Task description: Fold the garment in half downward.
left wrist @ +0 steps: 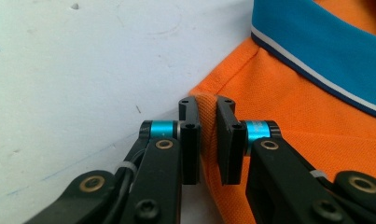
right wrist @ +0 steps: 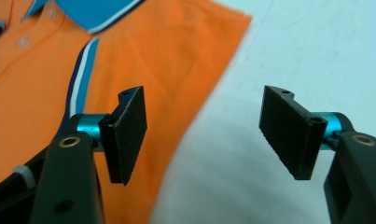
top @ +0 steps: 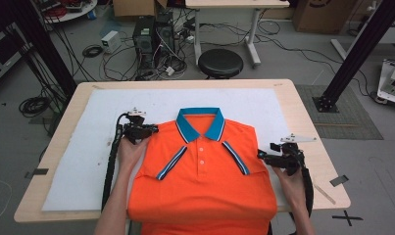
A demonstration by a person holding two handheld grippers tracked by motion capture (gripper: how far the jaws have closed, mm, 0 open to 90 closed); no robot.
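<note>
Orange shirt at table centre, sleeves folded in. Left gripper, at ten o'clock, pinches its shoulder edge; right gripper, at three o'clock, gapes, empty. Final folds remain.

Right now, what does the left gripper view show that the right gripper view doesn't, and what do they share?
Left gripper view: the left tongs pinch a raised fold at the shoulder edge of the orange short-sleeved polo shirt, beside its blue collar.

Right gripper view: the right tongs stand wide open with nothing between them, straddling the shirt's side edge, and the blue-and-white striped sleeve trim shows.

Both: orange fabric lying on the white sheet covering the table.
</note>
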